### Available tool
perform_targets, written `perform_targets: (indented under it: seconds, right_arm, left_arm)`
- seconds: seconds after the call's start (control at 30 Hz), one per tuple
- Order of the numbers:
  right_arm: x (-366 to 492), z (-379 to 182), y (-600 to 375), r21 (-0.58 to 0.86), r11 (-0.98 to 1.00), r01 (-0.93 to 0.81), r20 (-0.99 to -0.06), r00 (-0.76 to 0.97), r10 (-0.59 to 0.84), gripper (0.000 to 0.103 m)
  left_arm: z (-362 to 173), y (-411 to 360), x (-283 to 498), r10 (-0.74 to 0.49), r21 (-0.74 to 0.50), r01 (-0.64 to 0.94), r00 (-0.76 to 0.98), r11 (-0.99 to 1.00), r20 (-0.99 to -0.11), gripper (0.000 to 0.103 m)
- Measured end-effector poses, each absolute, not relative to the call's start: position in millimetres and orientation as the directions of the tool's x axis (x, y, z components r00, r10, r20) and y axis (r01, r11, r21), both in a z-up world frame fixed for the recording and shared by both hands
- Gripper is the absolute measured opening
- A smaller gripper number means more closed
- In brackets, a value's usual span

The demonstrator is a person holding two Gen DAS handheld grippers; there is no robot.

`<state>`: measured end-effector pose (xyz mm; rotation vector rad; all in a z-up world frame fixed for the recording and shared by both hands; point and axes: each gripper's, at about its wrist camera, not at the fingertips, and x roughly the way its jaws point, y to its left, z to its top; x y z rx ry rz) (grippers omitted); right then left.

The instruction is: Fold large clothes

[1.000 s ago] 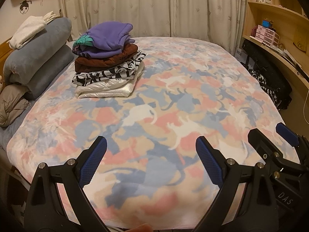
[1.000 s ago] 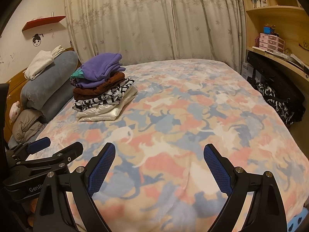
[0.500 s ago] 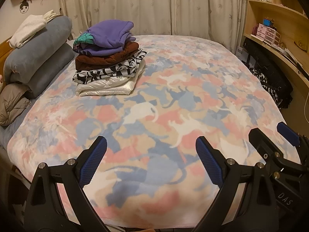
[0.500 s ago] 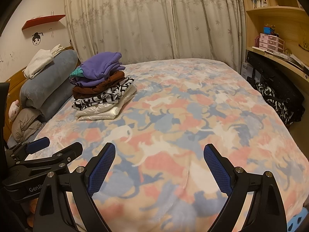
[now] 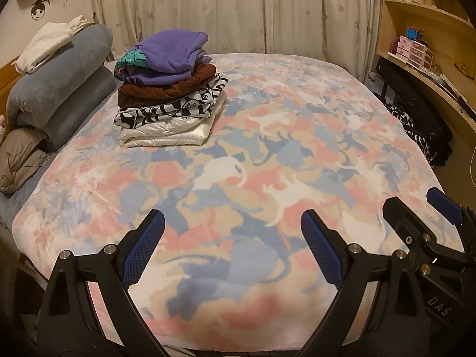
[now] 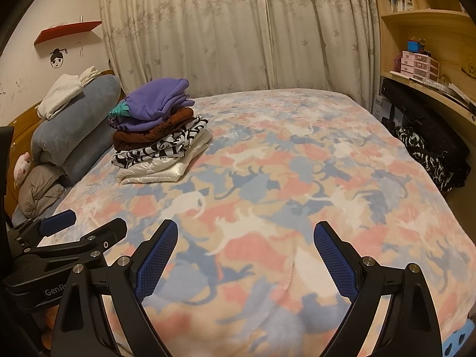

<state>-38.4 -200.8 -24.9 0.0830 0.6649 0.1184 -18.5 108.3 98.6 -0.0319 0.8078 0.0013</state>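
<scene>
Rolled grey-blue bolsters lay stacked along the bed's left edge, a folded white knit on top. Just beside them, near the far left corner of the bed, sat the stack of folded clothes: purple fleece top, brown garment, black-and-white patterned piece, glossy white item at the bottom. The pastel cat-print blanket covered the bed. Left gripper hung over the near edge, blue-padded jaws spread wide, holding nothing. Right gripper was just beside it, likewise wide apart and empty. A black bag leaned off the bed's right edge, under wooden shelves.
</scene>
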Motion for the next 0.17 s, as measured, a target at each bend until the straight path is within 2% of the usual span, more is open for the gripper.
perform_targets:
  seconds: [0.17]
  right_arm:
    - [-41.9,-24.9,-199.4,0.113,0.99,-0.08,-0.612,0.78,0.133,0.094]
  left_arm:
    - [96.4,112.6,-16.8,-0.012,-0.03,-0.013,0.685,0.999,-0.728,0.092]
